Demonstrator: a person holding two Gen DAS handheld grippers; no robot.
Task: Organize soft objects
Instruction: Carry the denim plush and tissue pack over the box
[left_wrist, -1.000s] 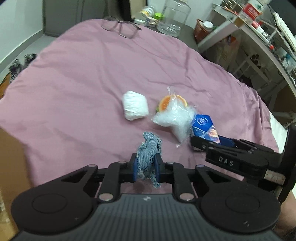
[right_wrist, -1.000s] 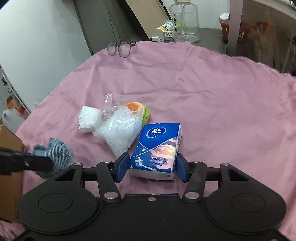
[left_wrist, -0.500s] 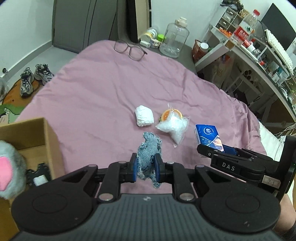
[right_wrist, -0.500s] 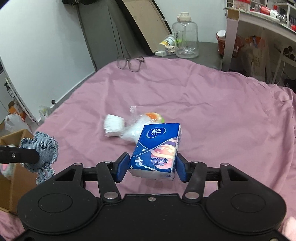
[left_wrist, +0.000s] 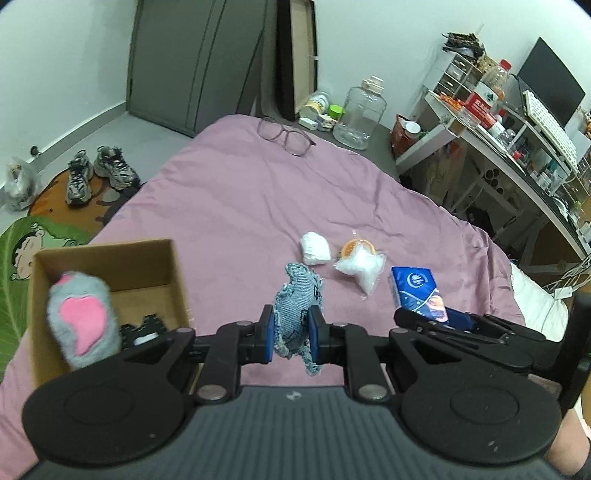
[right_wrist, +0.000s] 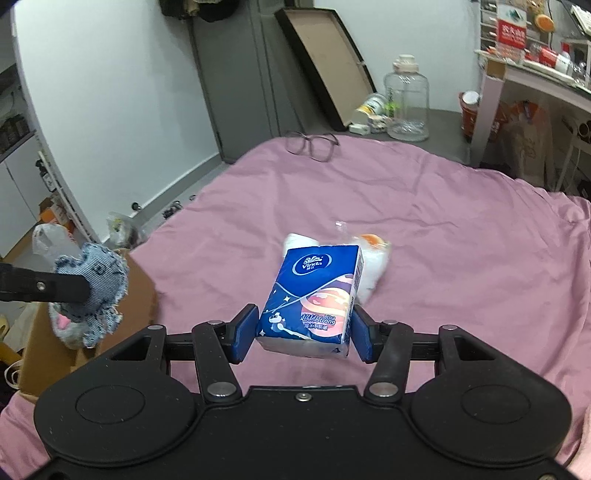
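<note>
My left gripper (left_wrist: 291, 334) is shut on a blue denim soft toy (left_wrist: 297, 295), held in the air above the pink bedspread (left_wrist: 240, 206); the toy also shows in the right wrist view (right_wrist: 92, 284). My right gripper (right_wrist: 303, 328) is shut on a blue tissue pack (right_wrist: 314, 291), also lifted; it shows in the left wrist view (left_wrist: 417, 286). An open cardboard box (left_wrist: 107, 273) at the left holds a grey and pink plush (left_wrist: 83, 319). A white soft bundle (left_wrist: 314, 248) and a clear bag over an orange toy (left_wrist: 360, 262) lie on the bed.
Glasses (left_wrist: 286, 134) lie at the bed's far edge. A big clear jar (left_wrist: 360, 114) and small bottles stand beyond it. A cluttered desk (left_wrist: 517, 140) is at the right. Shoes (left_wrist: 98, 173) are on the floor at the left.
Both grippers have risen and pulled back from the bed with their objects held. The cardboard box and plush have come into the left wrist view.
</note>
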